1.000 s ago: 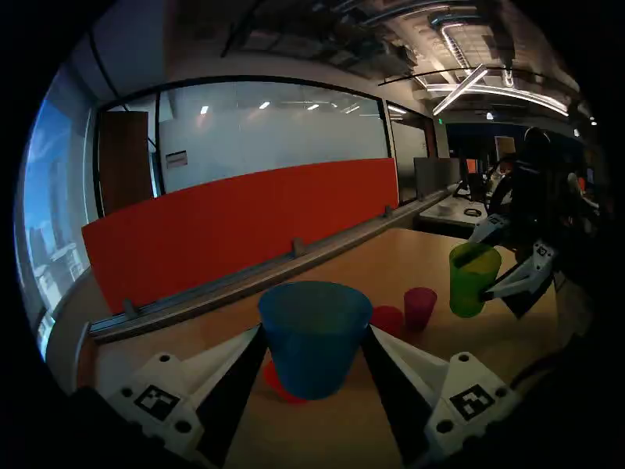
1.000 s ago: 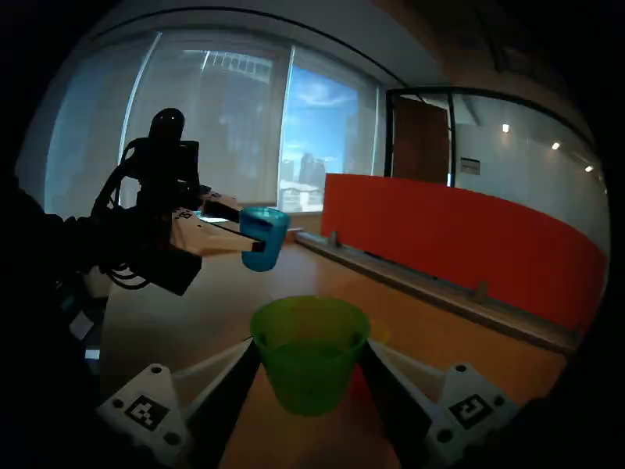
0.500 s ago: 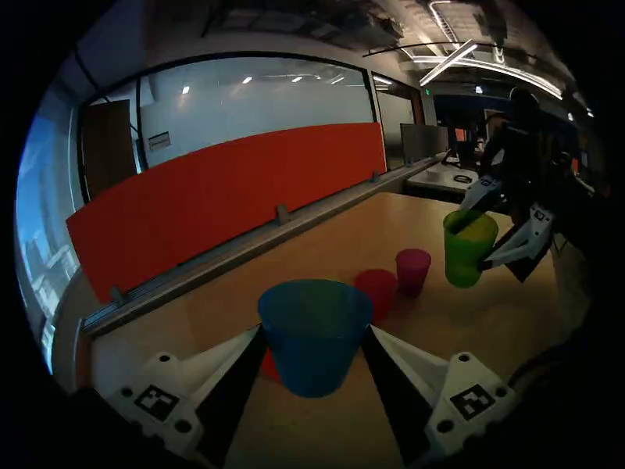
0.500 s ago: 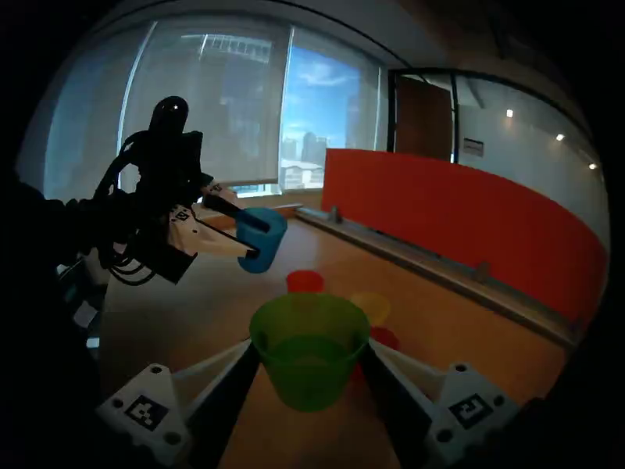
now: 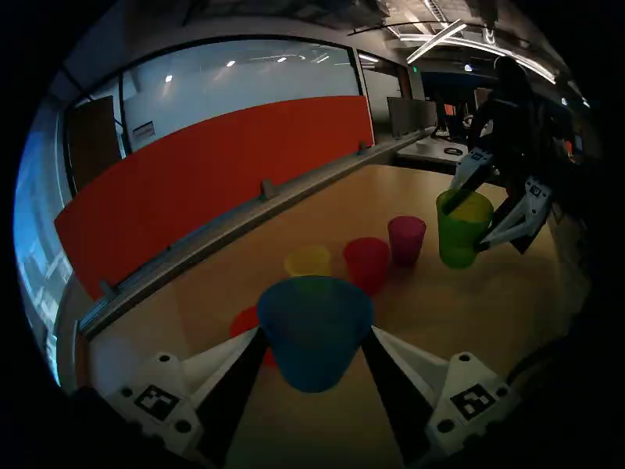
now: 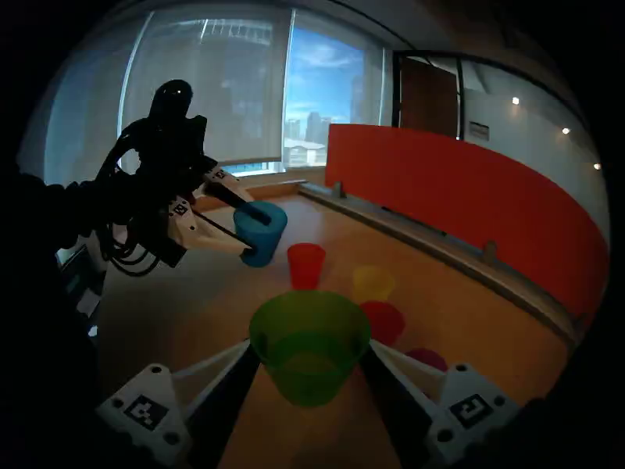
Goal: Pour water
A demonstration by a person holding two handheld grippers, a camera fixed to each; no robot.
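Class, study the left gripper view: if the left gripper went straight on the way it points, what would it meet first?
Probably the yellow cup, dead ahead beyond the held blue cup; a nearer red cup sits just left, so depth leaves doubt.

In the left gripper view, a blue cup (image 5: 315, 332) shows at 6 o'clock, with a yellow cup (image 5: 308, 260), a red cup (image 5: 366, 262) and a magenta cup (image 5: 407, 238) trailing toward 2 o'clock on the tan wooden table (image 5: 437, 313). In the right gripper view, the green cup (image 6: 310, 344) is translucent lime. The fingers (image 6: 195, 383) flanking it are white with black-and-white square markers (image 6: 145, 412), and the partition (image 6: 469, 195) at 3 o'clock is orange-red.
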